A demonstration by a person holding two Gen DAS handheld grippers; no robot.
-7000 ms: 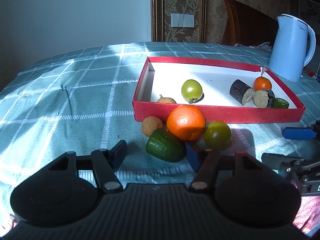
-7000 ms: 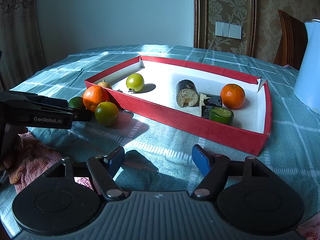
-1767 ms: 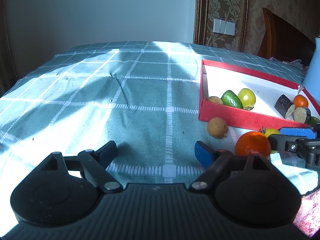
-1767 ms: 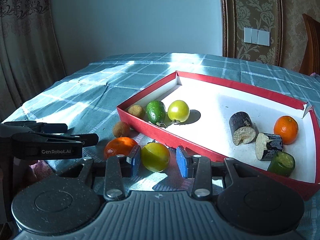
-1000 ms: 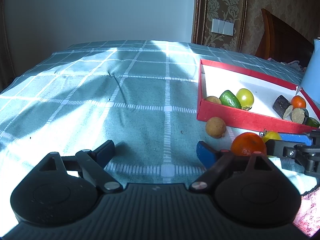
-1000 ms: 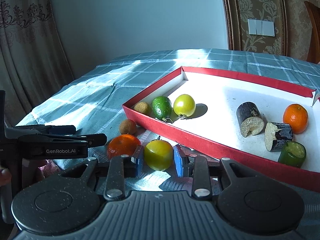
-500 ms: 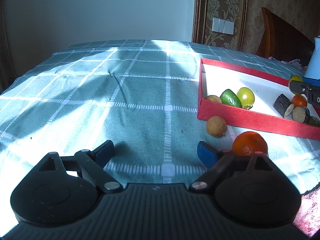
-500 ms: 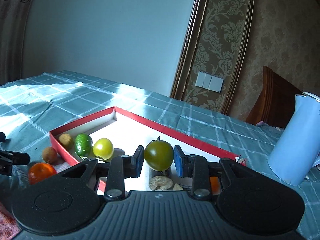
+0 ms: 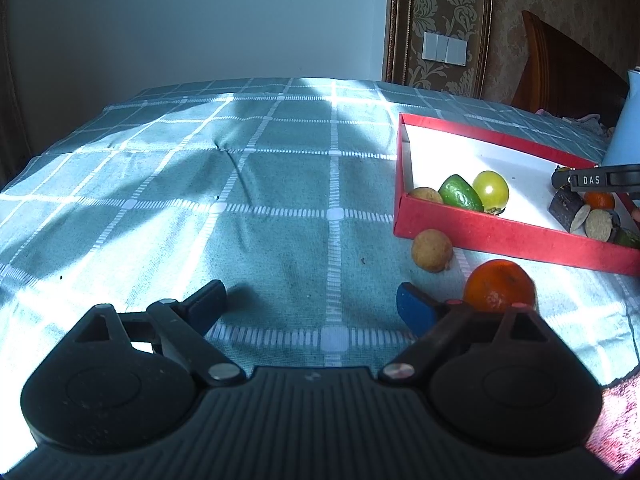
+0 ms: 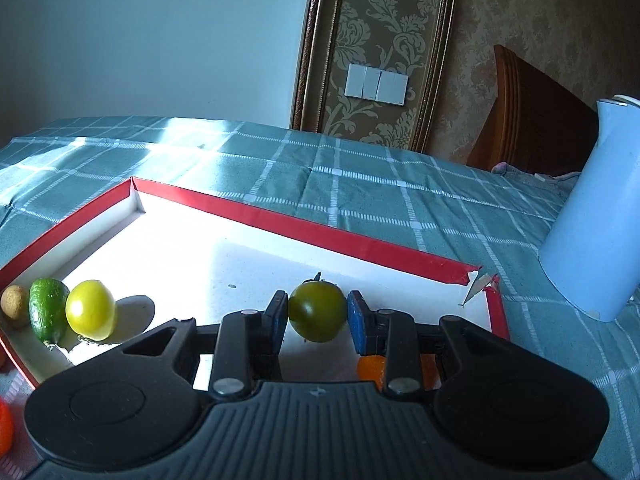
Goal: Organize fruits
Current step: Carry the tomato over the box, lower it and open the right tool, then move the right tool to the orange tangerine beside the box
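In the right wrist view, a small orange [image 10: 370,366] shows only as a sliver behind the right gripper's [image 10: 317,312] body. A blue kettle [image 10: 592,216] and an orange fruit [image 10: 5,426] are cut off by the picture's edges.

In the left wrist view, the right gripper [image 9: 592,179] enters at the edge, partly hiding what it holds.

Woven checked tablecloth [image 9: 280,208], matt cardboard tray [image 10: 320,228]

Teal checked tablecloth [image 9: 280,200], red tray [image 9: 500,228], orange [image 9: 500,286], brown fruit [image 9: 432,250], blue kettle [image 10: 596,216]
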